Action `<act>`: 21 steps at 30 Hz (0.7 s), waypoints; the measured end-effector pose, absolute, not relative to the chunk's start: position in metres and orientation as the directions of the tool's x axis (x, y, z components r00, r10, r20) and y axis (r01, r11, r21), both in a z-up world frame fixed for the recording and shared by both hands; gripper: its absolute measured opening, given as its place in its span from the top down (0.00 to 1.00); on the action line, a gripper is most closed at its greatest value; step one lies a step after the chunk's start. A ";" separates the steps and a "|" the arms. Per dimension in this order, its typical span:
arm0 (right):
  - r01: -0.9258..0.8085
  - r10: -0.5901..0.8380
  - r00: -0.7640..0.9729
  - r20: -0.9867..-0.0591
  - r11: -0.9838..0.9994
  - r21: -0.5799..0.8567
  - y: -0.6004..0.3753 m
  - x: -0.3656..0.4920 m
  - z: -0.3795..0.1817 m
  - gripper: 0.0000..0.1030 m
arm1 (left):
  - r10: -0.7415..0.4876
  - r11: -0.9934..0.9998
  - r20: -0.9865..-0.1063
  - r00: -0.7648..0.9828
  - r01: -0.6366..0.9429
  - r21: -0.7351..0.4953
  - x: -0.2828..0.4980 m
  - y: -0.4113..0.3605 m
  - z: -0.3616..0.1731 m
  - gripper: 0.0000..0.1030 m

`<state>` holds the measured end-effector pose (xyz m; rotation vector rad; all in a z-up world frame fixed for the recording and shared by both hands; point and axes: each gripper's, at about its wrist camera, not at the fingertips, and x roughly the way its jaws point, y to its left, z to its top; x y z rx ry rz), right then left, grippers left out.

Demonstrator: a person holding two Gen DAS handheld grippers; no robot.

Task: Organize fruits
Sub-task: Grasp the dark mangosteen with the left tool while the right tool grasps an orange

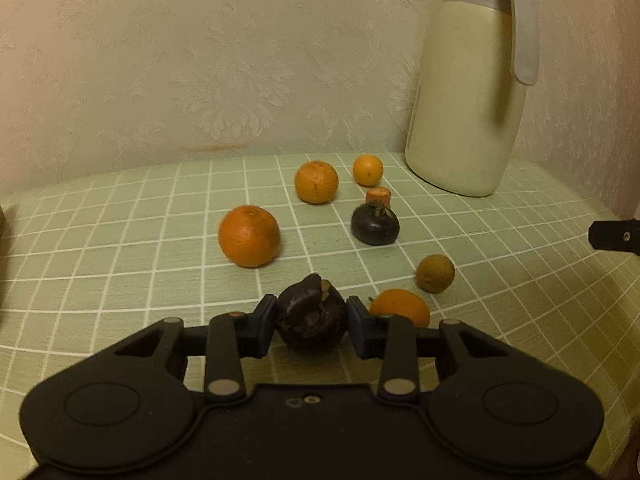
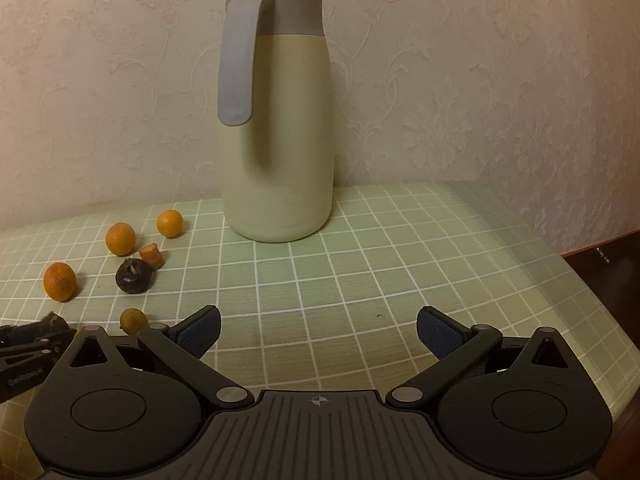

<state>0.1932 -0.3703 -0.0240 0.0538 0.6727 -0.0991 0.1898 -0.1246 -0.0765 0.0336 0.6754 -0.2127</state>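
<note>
Mangosteen point(image 1: 311, 316), dark and cracked on top, sits on the checked tablecloth point(image 1: 120, 248) clamped between the left gripper point(image 1: 311, 322) pads. Right gripper point(image 2: 318, 330) is spread wide, holding nothing. Lift straight and gently, clearing the tangerine point(image 1: 400, 306) just beside it.

Left tongs point(image 1: 311, 322) clamped — right tongs point(image 2: 319, 330) agape, empty.

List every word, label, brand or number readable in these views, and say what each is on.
Black left gripper, side of its body at the right wrist view's left edge: small embossed lettering, too blurred to read.
Cream thermos jug with grey handle: no text visible.
Nothing else bears writing.
</note>
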 end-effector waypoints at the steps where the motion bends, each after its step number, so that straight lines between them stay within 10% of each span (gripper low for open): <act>1: 0.109 -0.071 0.776 -0.627 0.994 0.022 -0.370 0.194 -0.025 0.00 | -0.182 0.979 -0.622 0.762 0.202 -0.040 0.188 -0.121 -0.074 0.73; 21: -0.185 0.180 0.746 -0.642 0.981 0.060 -0.261 0.207 -0.046 0.00 | -0.056 0.998 -0.601 0.798 0.022 -0.064 0.142 -0.008 -0.031 0.73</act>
